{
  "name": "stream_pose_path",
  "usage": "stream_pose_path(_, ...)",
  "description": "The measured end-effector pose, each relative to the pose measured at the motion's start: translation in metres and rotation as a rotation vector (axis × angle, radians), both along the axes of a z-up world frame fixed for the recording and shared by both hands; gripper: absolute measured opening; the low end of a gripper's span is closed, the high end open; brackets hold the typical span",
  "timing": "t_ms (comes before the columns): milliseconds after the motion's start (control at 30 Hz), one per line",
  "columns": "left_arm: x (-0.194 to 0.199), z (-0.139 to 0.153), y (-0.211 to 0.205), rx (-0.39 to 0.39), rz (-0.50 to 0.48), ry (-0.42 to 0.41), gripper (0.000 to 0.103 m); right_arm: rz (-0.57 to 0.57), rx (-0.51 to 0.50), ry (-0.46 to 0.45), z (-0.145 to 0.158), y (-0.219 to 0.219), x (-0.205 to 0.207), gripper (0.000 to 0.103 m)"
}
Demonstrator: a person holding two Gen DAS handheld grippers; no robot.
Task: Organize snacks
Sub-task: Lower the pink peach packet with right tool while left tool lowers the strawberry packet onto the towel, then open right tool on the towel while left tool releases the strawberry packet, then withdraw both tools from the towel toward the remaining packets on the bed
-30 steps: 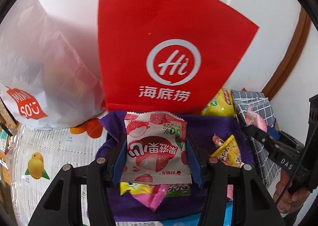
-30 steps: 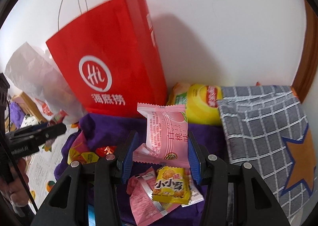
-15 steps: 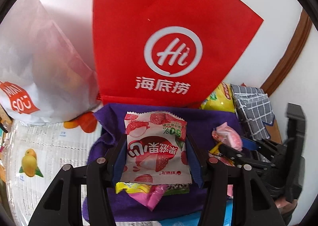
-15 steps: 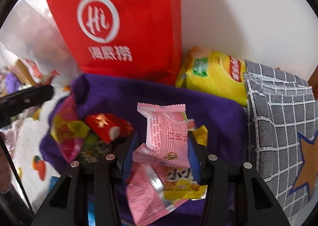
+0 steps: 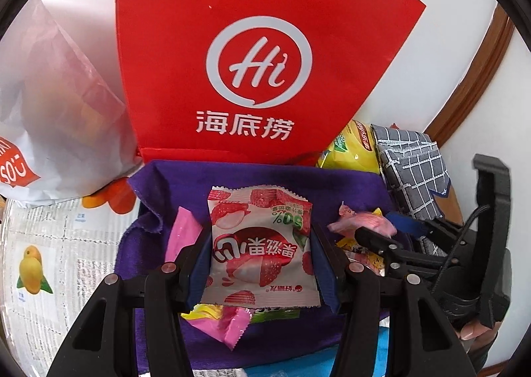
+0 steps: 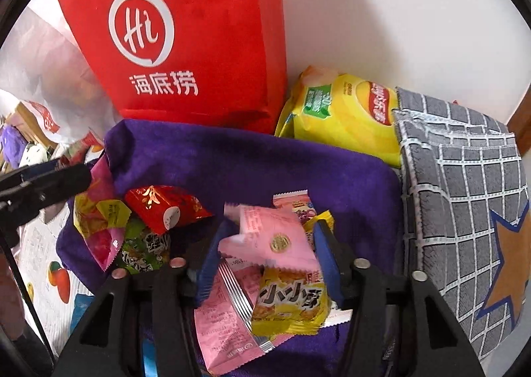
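My left gripper [image 5: 260, 252] is shut on a white and red lychee snack packet [image 5: 262, 247], held upright above a purple cloth [image 5: 265, 174]. My right gripper [image 6: 270, 244] is low over the same purple cloth [image 6: 232, 158]. A pink peach snack packet [image 6: 272, 237] lies tilted and blurred between its blue pads, which stand a little apart from it. Loose snacks lie on the cloth: a red packet [image 6: 162, 204], a yellow packet [image 6: 292, 304], a pink packet [image 6: 225, 320]. The right gripper shows in the left wrist view [image 5: 375, 231].
A red paper bag [image 5: 259, 55] stands behind the cloth against the wall. A white plastic bag [image 5: 53, 111] is at the left. A yellow chips bag [image 6: 341, 114] and a grey checked fabric bag [image 6: 464, 194] are at the right. Fruit-print table cover [image 5: 49, 261] lies left.
Both grippers have come down and closer to the purple cloth. The pink peach packet has tipped over between the right pads, which have parted. The left still holds the lychee packet.
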State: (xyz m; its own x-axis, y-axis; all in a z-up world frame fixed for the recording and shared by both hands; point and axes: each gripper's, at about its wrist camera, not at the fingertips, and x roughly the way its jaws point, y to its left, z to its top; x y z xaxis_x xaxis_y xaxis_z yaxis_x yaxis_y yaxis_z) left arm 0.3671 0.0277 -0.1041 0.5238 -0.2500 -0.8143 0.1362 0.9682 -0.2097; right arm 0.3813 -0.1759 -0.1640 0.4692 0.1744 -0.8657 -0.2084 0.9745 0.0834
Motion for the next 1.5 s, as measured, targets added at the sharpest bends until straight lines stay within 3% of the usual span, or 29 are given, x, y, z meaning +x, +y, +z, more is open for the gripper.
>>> stream_pose_path(300, 0.004, -0.013, -0.01, -0.054, -0.033, 0.036, 0.053, -0.046, 0.04, -0.071, 0.029, -0.019, -0.011, 0.058)
stream_pose_path(700, 0.005, -0.033, -0.03, -0.001, -0.058, 0.067, 0.053, -0.085, 0.054, -0.124, 0.043, -0.032, -0.013, 0.058)
stream_pose_path(1033, 0.007, -0.034, -0.025, -0.027, -0.048, 0.076, 0.054, -0.102, 0.063, -0.132, 0.048, -0.033, -0.013, 0.058)
stream_pose_path(1167, 0.005, -0.027, -0.027, -0.004, -0.046, 0.075, 0.058, -0.106, 0.057, -0.145, 0.053, -0.032, -0.016, 0.058)
stream_pose_path(1267, 0.001, -0.016, -0.026, -0.005, -0.044, 0.052, 0.067, -0.119, 0.054, -0.165, 0.062, -0.03, -0.022, 0.058)
stream_pose_path(1500, -0.015, 0.018, -0.021, -0.019, -0.04, -0.015, 0.074, -0.139, 0.061, -0.226, 0.089, -0.027, -0.043, 0.06)
